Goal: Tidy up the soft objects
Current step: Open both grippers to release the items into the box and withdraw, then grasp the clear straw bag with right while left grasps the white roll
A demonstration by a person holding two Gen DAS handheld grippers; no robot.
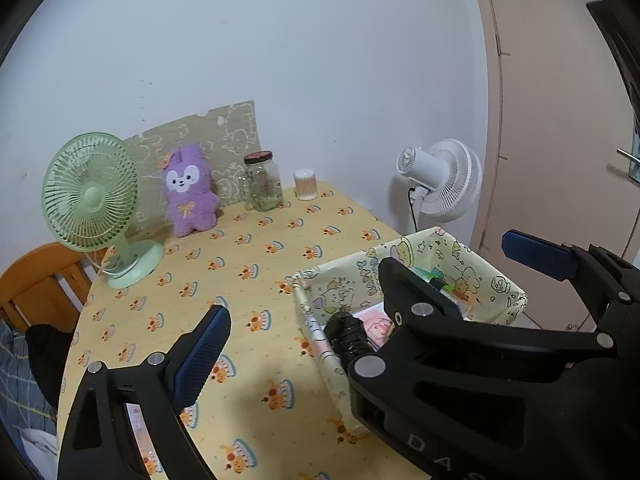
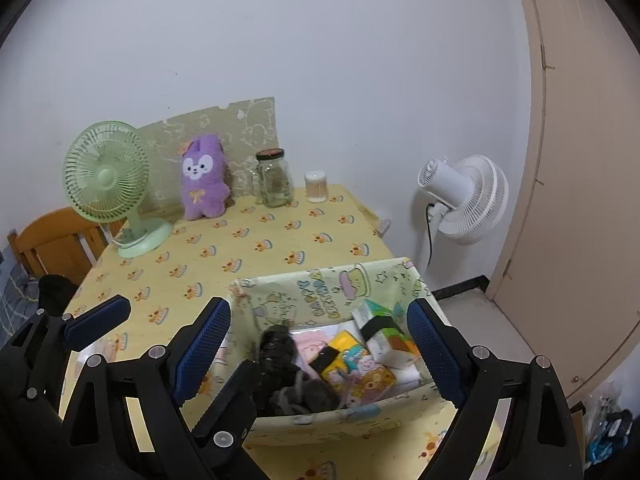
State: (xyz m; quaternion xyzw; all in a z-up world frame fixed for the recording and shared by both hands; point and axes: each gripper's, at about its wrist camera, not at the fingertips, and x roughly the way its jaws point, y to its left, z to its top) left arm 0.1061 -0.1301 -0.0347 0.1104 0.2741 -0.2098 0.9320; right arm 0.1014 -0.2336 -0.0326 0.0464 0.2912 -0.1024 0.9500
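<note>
Across the yellow-clothed table (image 2: 248, 248), things run from big to small. At its near right edge sits the printed fabric bin (image 2: 328, 284), holding tissue packs (image 2: 372, 344) and dark bundled items (image 2: 280, 360). At the back, by the wall, the green fan (image 2: 106, 180) stands left of the upright purple plush bunny (image 2: 204, 184), then a glass jar (image 2: 274, 180) and a small swab container (image 2: 316, 186). The right tool (image 2: 320, 340) hangs wide open over the bin, gripping nothing. The left tool (image 1: 368, 280) is also spread open and empty, beside the bin.
</note>
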